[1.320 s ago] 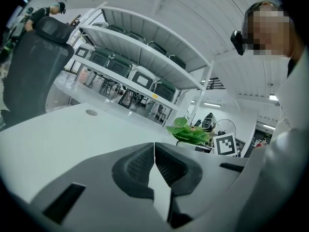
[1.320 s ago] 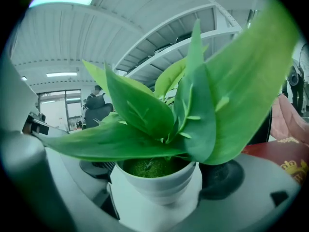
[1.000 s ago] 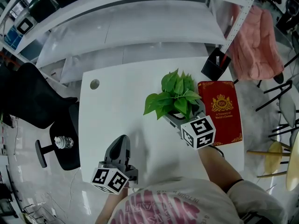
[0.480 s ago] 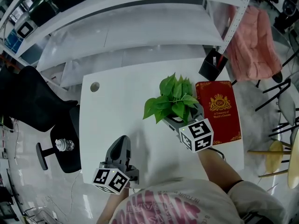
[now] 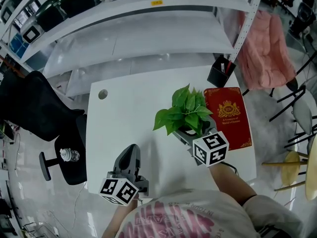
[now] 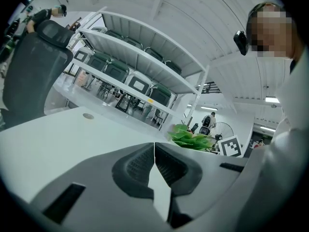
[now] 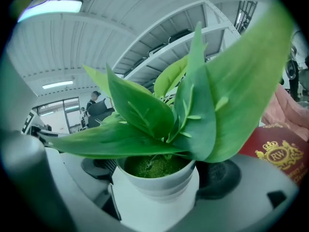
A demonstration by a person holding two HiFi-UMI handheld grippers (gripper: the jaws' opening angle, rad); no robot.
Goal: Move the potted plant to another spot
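So, starting nearest the person: the left gripper (image 5: 131,150) sits low over the near-left part of the white table (image 5: 119,113), jaws clenched together with nothing between them, basically parked and out of the way. A bit further out and to the right, the right gripper (image 5: 190,133) has its jaws spread wide and clamped on the white pot of the potted plant (image 5: 185,108), one pad on each side of the pot wall, with the leaves fanning out over the top. The plant is near the middle-right of the table, just beside the red book (image 5: 228,115). I honestly can't tell from these views whether the pot bottom has cleared the tabletop. Past the book there's a black pen holder (image 5: 218,73) at the far right corner, then the white shelves (image 5: 138,33) behind. My take on doing this step well: keep the pot upright so the soil doesn't tip out, keep the squeeze on the pot body rather than the leaves, and carry it toward the bare left or far-left stretch of table, steering clear of the book and pen holder. Set it flat before letting go.
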